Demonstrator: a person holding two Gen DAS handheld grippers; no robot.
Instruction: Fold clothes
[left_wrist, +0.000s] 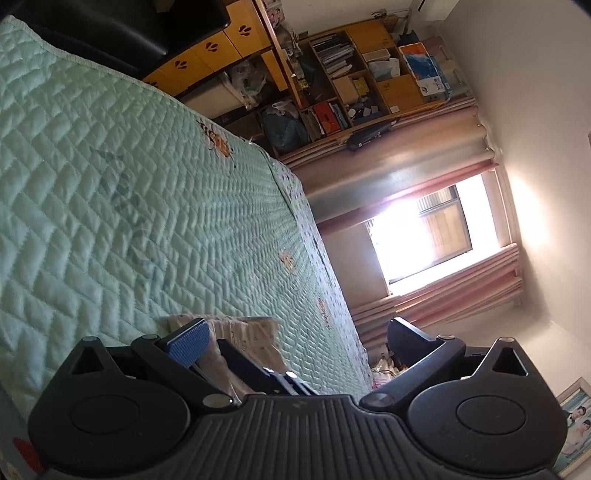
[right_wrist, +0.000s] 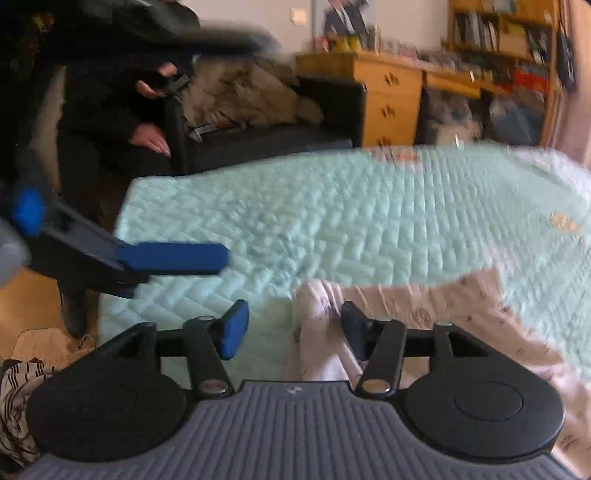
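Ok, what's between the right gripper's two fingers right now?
In the right wrist view, the open right gripper has a bunched edge of the pale printed garment between its fingers, lying on the green quilt; the jaws are not closed on it.

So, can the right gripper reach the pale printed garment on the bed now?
Probably yes. The right gripper is open, and the pale garment lies on the green quilt right at its fingertips. Nothing blocks it; the left gripper is off to the side.

Your garment (right_wrist: 424, 306) lies on the quilt (right_wrist: 332, 206) near its front edge. Behind the quilt stands a sofa (right_wrist: 280, 136) — drawers (right_wrist: 388, 99) to its right.
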